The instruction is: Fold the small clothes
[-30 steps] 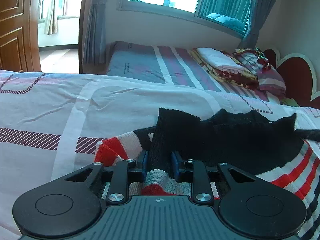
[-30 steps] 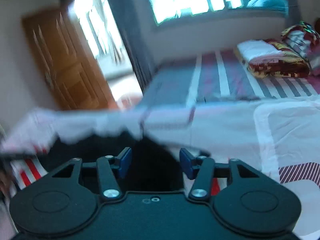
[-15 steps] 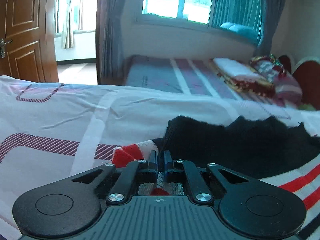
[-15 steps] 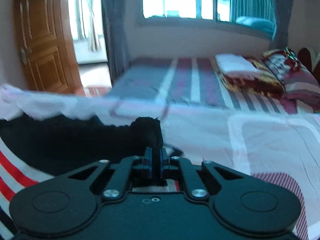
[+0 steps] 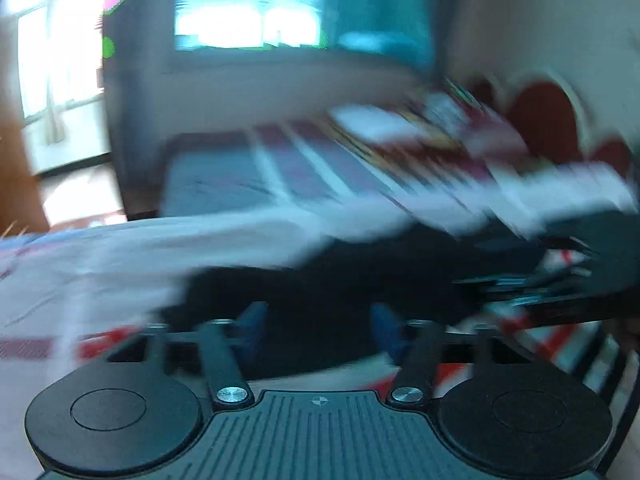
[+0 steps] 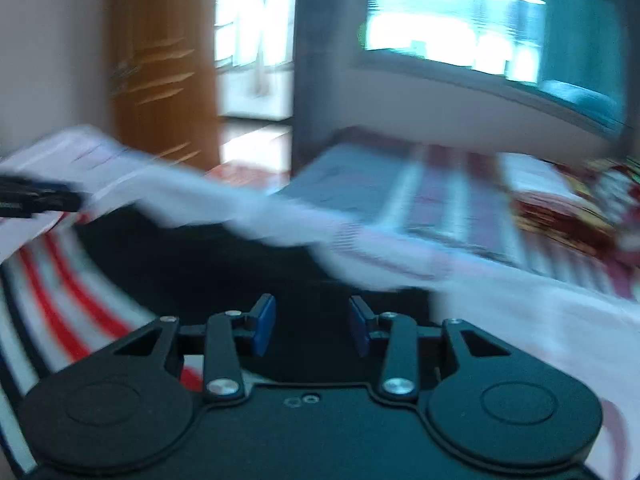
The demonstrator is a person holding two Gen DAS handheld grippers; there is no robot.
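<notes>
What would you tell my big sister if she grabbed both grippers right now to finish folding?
Left gripper: jaws opening, nothing pinched between the blue pads.
Right gripper: jaws opening too, pads clear of the cloth.
The small black knit garment with red and white stripes lies on the white patterned bedsheet, just ahead of both grippers; its black part is on top.
Done: a fold seems laid and let go, though blur hides how neat it is.
Left: check the edges, then probably fold it again.
</notes>
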